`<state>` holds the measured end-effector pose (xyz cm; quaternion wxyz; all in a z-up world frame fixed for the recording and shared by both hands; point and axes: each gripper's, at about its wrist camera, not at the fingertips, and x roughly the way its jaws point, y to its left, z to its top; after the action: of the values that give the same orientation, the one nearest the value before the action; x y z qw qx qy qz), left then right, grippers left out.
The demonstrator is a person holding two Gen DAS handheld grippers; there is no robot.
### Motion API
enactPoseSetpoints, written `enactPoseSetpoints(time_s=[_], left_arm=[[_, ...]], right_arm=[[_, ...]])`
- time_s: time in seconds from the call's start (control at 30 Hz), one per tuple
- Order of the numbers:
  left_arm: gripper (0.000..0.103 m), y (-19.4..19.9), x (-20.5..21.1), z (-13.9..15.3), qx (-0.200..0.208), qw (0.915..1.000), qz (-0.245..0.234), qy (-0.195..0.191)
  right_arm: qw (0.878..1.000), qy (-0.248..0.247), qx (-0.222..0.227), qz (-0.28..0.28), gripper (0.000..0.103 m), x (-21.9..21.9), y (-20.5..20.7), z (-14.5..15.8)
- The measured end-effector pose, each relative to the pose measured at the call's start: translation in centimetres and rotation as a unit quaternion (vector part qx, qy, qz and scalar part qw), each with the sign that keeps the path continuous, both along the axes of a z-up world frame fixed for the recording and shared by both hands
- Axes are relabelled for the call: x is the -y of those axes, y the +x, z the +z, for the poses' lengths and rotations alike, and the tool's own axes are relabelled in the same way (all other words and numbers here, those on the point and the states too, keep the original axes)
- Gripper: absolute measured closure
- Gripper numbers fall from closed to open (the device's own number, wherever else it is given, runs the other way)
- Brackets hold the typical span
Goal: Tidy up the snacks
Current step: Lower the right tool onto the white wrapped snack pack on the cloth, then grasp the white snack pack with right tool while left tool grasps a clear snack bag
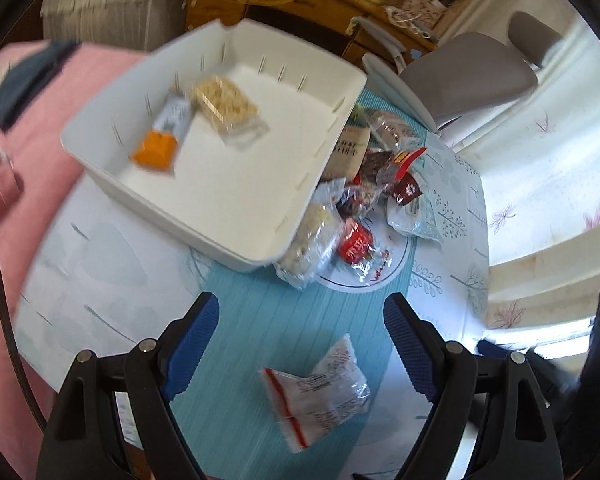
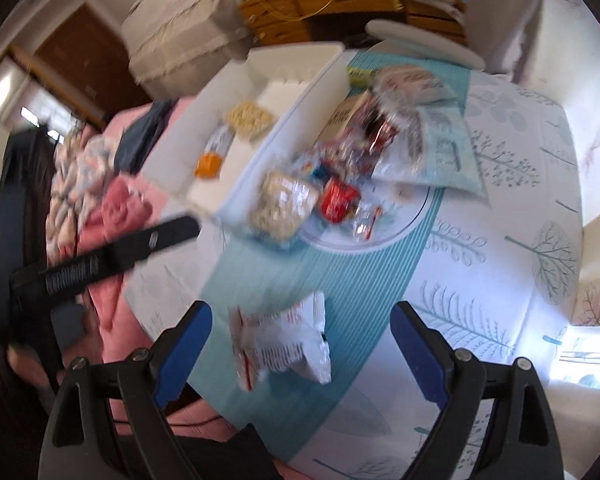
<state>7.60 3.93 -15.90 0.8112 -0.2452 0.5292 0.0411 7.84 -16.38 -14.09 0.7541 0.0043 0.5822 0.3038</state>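
Blue-padded jaws are seen spread wide on both the left gripper (image 1: 302, 344) and the right gripper (image 2: 300, 352), nothing held. Just ahead, between them, a white packet (image 1: 320, 388) with red stripe lies loose on the teal runner (image 1: 252, 320). It is best straddled squarely, then pinched across its middle. Further on, at twelve o'clock, the snack pile (image 1: 364, 208) waits; at eleven o'clock, the white bin (image 1: 220, 220) already holds two items.
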Motion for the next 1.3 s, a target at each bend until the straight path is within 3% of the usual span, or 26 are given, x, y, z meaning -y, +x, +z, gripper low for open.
enactPoseSetpoints(time_s=[0.23,0.43,0.63,1.13,1.3], left_arm=[[0.019,1.6,1.0,-3.0,0.007,0.9996,0.025,-0.011],[0.019,3.3,1.6,-4.7,0.022,0.9985,0.048,-0.013],[0.016,4.5,1.6,-6.8,-0.005,0.9977,0.067,-0.010],[0.016,4.5,-1.2,-9.1,-0.031,0.9905,0.113,-0.072],[0.016,4.5,-2.3,-9.5,-0.043,0.9808,0.149,-0.119]], right_arm=[[0.998,-0.033,-0.021,0.044,0.011,-1.2,-2.3,-4.0],[0.995,-0.049,0.007,0.087,0.012,-2.6,-4.0,-6.1],[0.995,-0.050,0.009,0.091,0.012,-3.0,-3.4,-7.6],[0.994,-0.031,-0.016,0.104,0.013,-2.9,-2.2,-8.2],[0.993,-0.031,-0.017,0.111,0.013,-2.7,-2.5,-8.5]])
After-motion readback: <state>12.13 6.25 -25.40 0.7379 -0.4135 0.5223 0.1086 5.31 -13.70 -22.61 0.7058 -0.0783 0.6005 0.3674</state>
